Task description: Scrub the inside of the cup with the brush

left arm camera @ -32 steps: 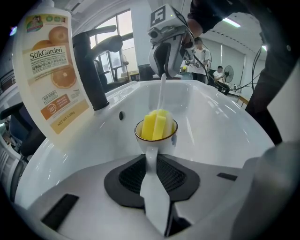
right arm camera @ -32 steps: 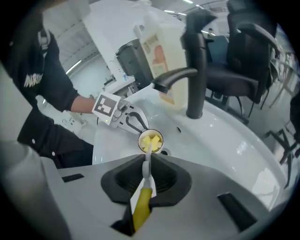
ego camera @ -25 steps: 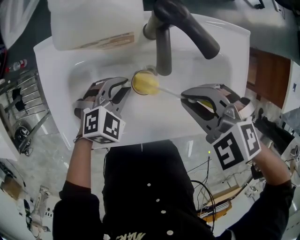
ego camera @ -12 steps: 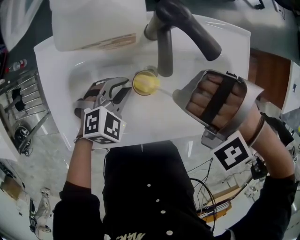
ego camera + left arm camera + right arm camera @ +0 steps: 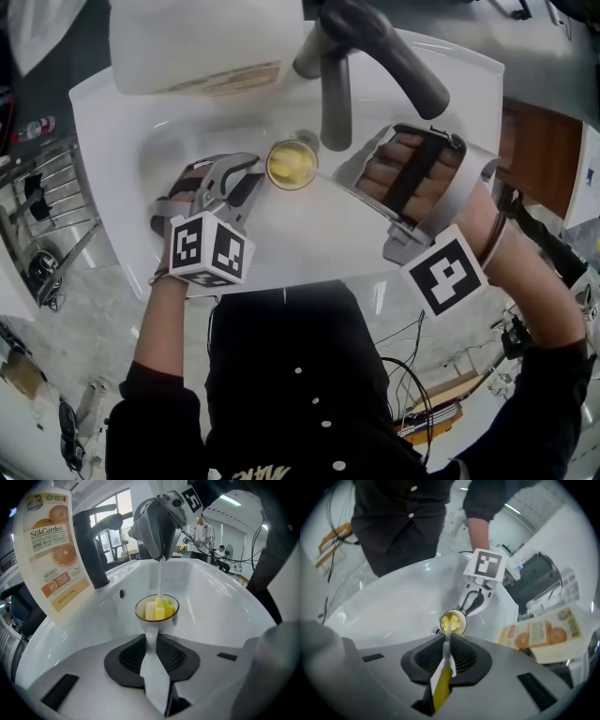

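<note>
A small white cup [image 5: 292,164] with a brown rim sits in the sink basin, under the tap. My left gripper [image 5: 246,178] is shut on the cup's handle [image 5: 153,667], and the cup [image 5: 164,626] stands upright just beyond the jaws. My right gripper [image 5: 345,178] is rolled over to the cup's right, shut on the brush's yellow handle [image 5: 442,687]. The brush's thin white stem runs into the cup [image 5: 453,622], and its yellow sponge head [image 5: 160,609] fills the inside. From the left gripper view, the right gripper [image 5: 161,550] hangs above the cup.
The dark tap [image 5: 335,89] arches over the white basin [image 5: 281,248], close above the cup. A large bottle with an orange label [image 5: 52,550] stands at the basin's back left. A wire rack [image 5: 42,220] lies beyond the sink's left edge.
My right gripper has rolled over, its marker cube swinging down, and has shifted up and left toward the tap with the brush still in the cup. The left gripper and cup have stayed put.
</note>
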Demonstrator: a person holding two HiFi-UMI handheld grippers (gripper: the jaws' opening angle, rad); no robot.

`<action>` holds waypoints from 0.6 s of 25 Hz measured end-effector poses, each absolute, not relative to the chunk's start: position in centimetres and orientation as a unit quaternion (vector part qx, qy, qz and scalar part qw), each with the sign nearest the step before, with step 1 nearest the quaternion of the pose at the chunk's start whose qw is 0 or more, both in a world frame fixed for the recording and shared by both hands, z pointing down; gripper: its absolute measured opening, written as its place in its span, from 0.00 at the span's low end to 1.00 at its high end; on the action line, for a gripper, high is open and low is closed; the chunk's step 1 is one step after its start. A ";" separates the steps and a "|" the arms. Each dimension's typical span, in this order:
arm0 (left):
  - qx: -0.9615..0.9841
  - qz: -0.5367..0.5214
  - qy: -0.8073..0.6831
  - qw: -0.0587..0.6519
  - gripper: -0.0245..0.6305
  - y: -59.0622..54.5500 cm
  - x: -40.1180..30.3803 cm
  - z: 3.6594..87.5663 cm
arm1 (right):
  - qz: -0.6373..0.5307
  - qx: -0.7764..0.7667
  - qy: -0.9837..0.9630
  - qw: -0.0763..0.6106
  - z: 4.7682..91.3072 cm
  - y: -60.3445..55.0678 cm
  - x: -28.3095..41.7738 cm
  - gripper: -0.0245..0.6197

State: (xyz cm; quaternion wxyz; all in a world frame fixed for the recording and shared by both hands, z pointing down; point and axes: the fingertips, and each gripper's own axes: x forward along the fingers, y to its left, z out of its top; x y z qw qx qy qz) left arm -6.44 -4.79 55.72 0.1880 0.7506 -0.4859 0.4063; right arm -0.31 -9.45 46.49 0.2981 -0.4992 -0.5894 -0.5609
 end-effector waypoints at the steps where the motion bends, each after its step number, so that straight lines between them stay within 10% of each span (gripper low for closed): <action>1: 0.750 0.406 -0.486 0.189 0.18 -4.7 -6.5 55.7 | -0.524 -0.492 -0.616 0.322 46.5 -9.6 -0.4 0.12; 7: 0.745 0.423 -0.483 0.182 0.18 -4.6 -6.5 56.1 | -0.147 -0.354 -0.778 0.497 46.6 -10.6 -1.2 0.12; 15: 0.742 0.423 -0.488 0.181 0.18 -4.6 -6.6 56.2 | 0.215 -0.201 -0.792 0.535 47.7 -12.2 -0.6 0.13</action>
